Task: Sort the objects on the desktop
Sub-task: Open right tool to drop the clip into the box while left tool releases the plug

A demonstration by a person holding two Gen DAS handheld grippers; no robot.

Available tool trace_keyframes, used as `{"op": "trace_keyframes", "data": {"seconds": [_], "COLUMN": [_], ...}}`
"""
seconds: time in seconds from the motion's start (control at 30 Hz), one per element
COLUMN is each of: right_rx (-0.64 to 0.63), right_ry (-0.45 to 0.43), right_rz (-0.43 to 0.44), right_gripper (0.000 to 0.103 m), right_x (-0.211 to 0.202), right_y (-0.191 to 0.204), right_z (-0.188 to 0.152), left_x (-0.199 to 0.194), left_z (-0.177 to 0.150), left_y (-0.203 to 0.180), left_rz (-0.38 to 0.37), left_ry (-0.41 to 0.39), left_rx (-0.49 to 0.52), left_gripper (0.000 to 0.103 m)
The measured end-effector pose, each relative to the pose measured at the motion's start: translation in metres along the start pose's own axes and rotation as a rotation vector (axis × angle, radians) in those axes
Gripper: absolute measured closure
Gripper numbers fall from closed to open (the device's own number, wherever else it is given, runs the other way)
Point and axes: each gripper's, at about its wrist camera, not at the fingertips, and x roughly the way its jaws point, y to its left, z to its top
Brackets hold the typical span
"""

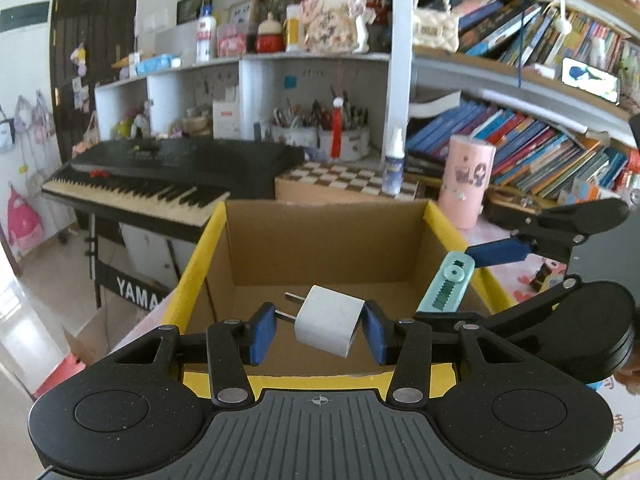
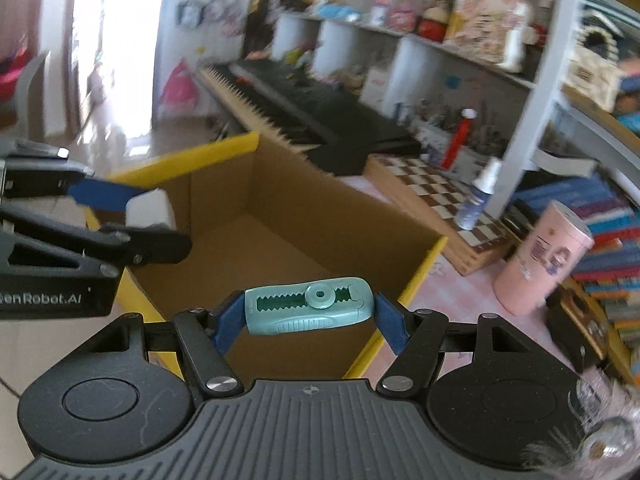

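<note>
My left hand-held gripper (image 1: 320, 330) is clamped on a white plug-in charger (image 1: 329, 320), its blue pads pressing the block's two sides, the two metal prongs pointing to the left past the left pad. The charger hangs tilted over the open cardboard box (image 1: 320, 236), just inside its near wall. My right hand-held gripper (image 2: 308, 314) grips a teal correction tape dispenser (image 2: 308, 311) lengthwise, one blue pad at each end, the green toothed track and round hub facing up toward the camera. In the right wrist view the dispenser sits above the near right part of the box (image 2: 280, 200); in the left wrist view I see the same dispenser (image 1: 448, 284) at the box's right wall, held between the right gripper's blue fingers (image 1: 496, 252). From the right wrist view the left gripper (image 2: 120, 204) comes in from the left with the white charger (image 2: 150, 210) over the box's left rim. The box has yellow edges along its top, and the part of its brown floor that I can see is bare. It stands on a bench with a pink patterned cover (image 2: 464, 280). Beyond it lie a chequered wooden board (image 1: 348, 184) with a small spray bottle (image 1: 394, 162) on it, and a pink cylindrical container (image 1: 466, 182) to the right. A black Yamaha keyboard (image 1: 160, 180) stands to the left, with white shelves of pen holders and books behind.
</note>
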Motion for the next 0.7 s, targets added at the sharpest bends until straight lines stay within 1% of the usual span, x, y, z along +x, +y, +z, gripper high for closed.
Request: {"op": "trace_keyframes", "data": {"seconds": [0.07, 0.13, 0.2, 0.3, 0.37, 0.43, 0.6, 0.7], "right_rx": [-0.046, -0.053, -0.078, -0.112, -0.127, -0.117, -0.089, -0.107], "right_ry": [0.032, 0.044, 0.056, 0.064, 0.066, 0.077, 0.109, 0.134], "right_rz": [0.020, 0.050, 0.061, 0.105, 0.122, 0.138, 0.177, 0.174], "right_gripper": [0.036, 0.036, 0.036, 0.036, 0.036, 0.036, 0.036, 0.036], "right_x": [0.010, 0.017, 0.024, 0.031, 0.034, 0.037, 0.043, 0.049], "right_y": [-0.001, -0.006, -0.009, -0.012, -0.014, -0.018, -0.025, -0.024], "right_z": [0.002, 0.005, 0.009, 0.015, 0.017, 0.020, 0.022, 0.022], "left_x": [0.006, 0.012, 0.016, 0.019, 0.021, 0.024, 0.029, 0.033], "left_z": [0.000, 0.000, -0.001, -0.002, -0.001, 0.000, 0.000, 0.002], "left_y": [0.000, -0.001, -0.001, 0.003, 0.004, 0.005, 0.002, 0.001], "left_rz": [0.003, 0.008, 0.006, -0.007, -0.004, -0.001, 0.001, 0.001], "left_ry": [0.029, 0.056, 0.076, 0.086, 0.091, 0.103, 0.122, 0.131], "left_rx": [0.005, 0.014, 0.018, -0.016, -0.018, -0.031, -0.018, -0.018], "left_gripper": [0.058, 0.058, 0.058, 0.058, 0.058, 0.058, 0.057, 0.057]}}
